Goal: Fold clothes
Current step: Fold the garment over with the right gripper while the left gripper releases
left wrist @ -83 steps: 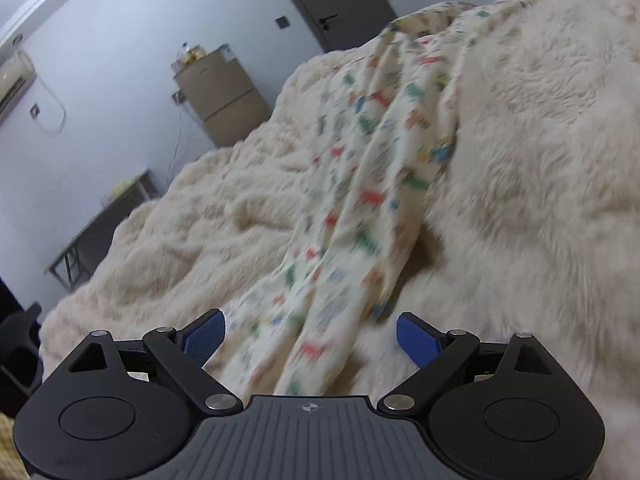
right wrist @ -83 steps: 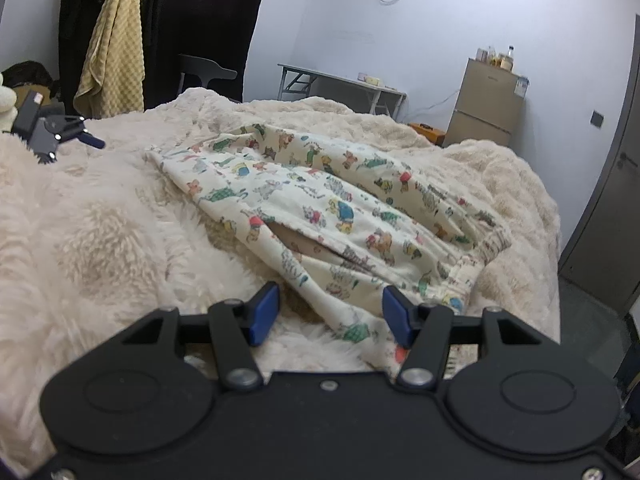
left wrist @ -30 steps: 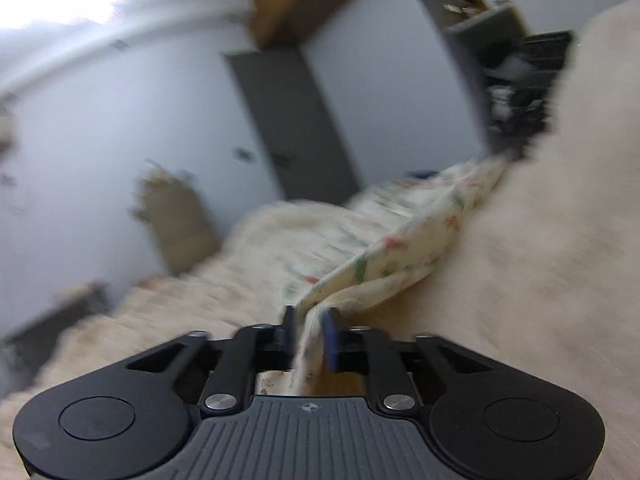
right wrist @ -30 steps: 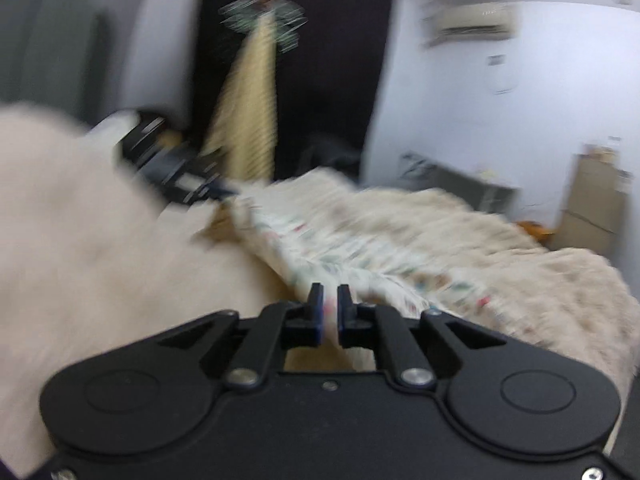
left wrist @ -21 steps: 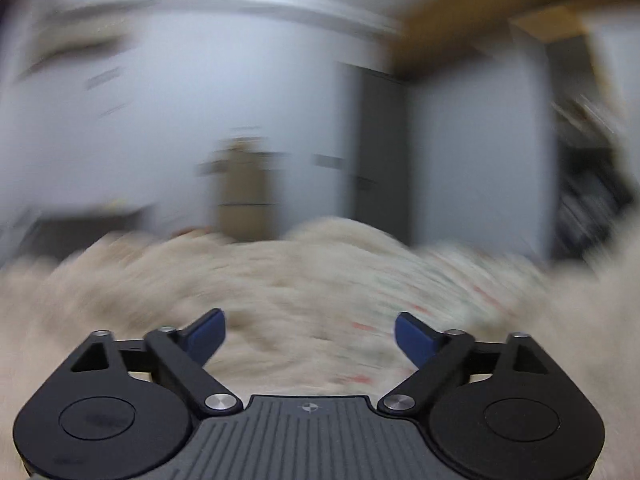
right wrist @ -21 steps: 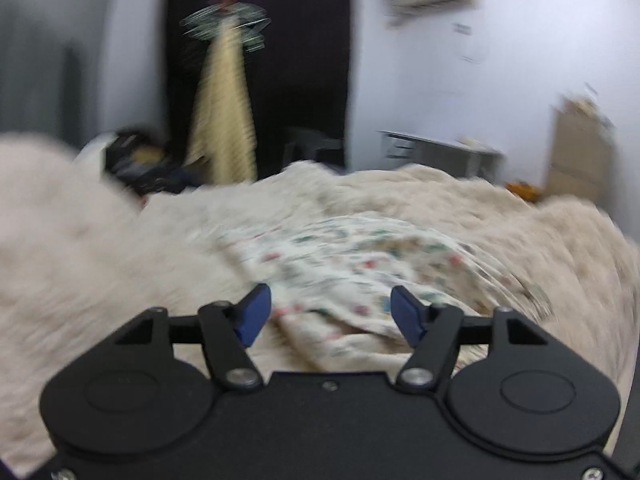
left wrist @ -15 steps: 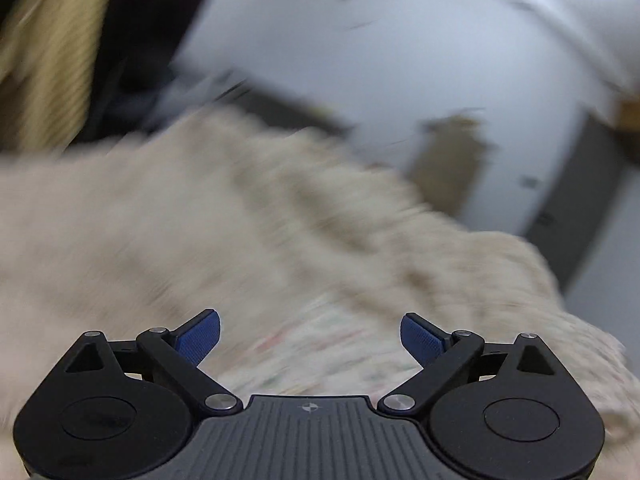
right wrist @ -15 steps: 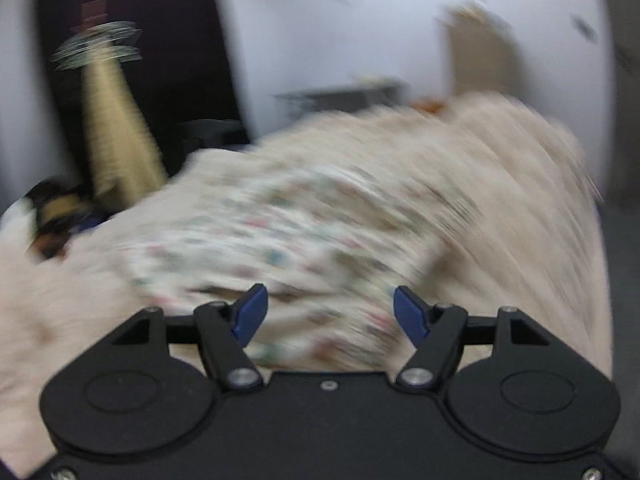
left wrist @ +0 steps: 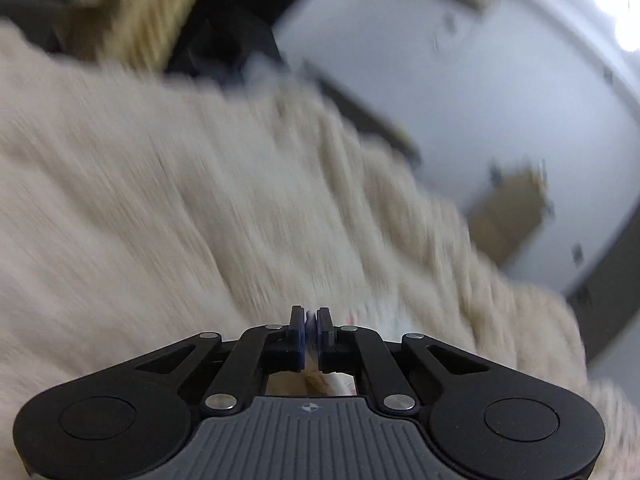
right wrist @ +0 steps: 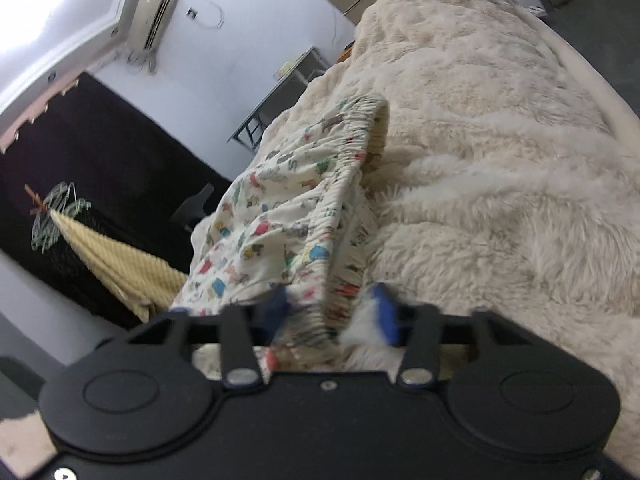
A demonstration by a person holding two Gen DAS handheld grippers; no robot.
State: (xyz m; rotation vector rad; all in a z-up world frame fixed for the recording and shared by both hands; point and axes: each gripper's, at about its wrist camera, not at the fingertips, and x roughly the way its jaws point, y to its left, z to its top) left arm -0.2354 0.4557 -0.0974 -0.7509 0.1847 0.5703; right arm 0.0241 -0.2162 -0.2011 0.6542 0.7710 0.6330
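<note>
The printed trousers' (right wrist: pixel 280 220) waistband, lying on the fleece blanket (right wrist: pixel 500 152), is straddled by the closing right gripper (right wrist: pixel 332 312), pads not yet pressing, for a fold; the left gripper (left wrist: pixel 311 334) is shut, any hold unclear.

Shaggy plush blanket (right wrist: pixel 500 128), printed cotton garment (right wrist: pixel 280 216)

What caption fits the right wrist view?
Right tongs, just closing, straddle the elastic waistband of cartoon-print cream trousers on a fluffy cream blanket.

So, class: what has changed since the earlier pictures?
Both tools let go of the pants, swung round and rolled. The left tool has just closed; blur hides on what. The right tool has just been closing, with the waistband between its jaws. The blanket stayed.
</note>
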